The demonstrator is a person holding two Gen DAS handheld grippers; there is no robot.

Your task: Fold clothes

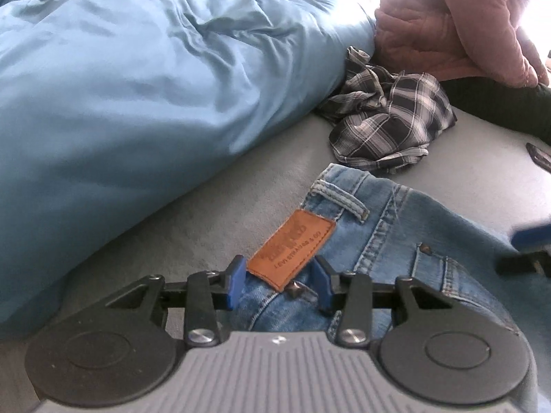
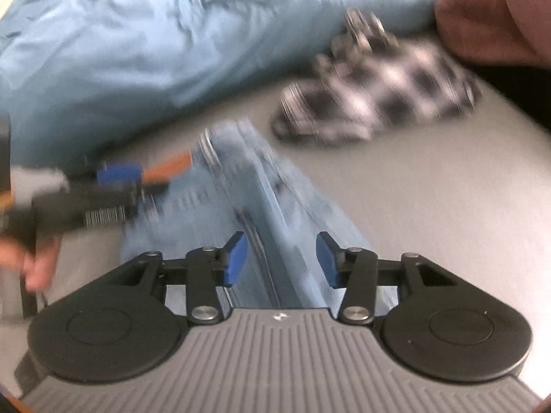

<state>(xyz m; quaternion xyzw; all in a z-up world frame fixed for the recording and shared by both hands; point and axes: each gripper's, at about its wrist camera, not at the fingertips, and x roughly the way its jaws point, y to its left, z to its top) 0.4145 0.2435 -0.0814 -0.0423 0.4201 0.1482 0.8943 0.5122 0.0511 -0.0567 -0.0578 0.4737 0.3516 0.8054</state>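
The jeans (image 1: 396, 241) lie on the bed (image 1: 206, 213), in the lower right of the left wrist view, waistband toward the camera and the leather patch (image 1: 292, 249) facing up. In the right wrist view they run from the frame's centre down under the camera, lying as a long narrow strip with a ridge along the middle. That looks like legs laid one on the other, though blur keeps me from being sure.

The left tongs (image 1: 279, 284) stand part open at the waistband. The patch corner and denim sit between the blue pads (image 1: 237, 284), but a gap shows on either side, so the cloth appears loose rather than pinched. The right tongs (image 2: 281, 262) are also part open, astride the denim ridge, and no pad presses on it. Neither has hold of anything that I can see.

By my reading the step in hand is regripping the jeans for the next fold. The next move calls for the left tongs to close on the waistband edge, and for the right tongs to find a matching hold across the same end or farther down the legs. The cloth can then be lifted evenly and brought over onto itself. Thick denim at the band will need a deep bite.

A plaid shirt (image 1: 389, 120) lies crumpled in the upper right, beside the blue duvet (image 1: 155, 86), and is not yet folded.
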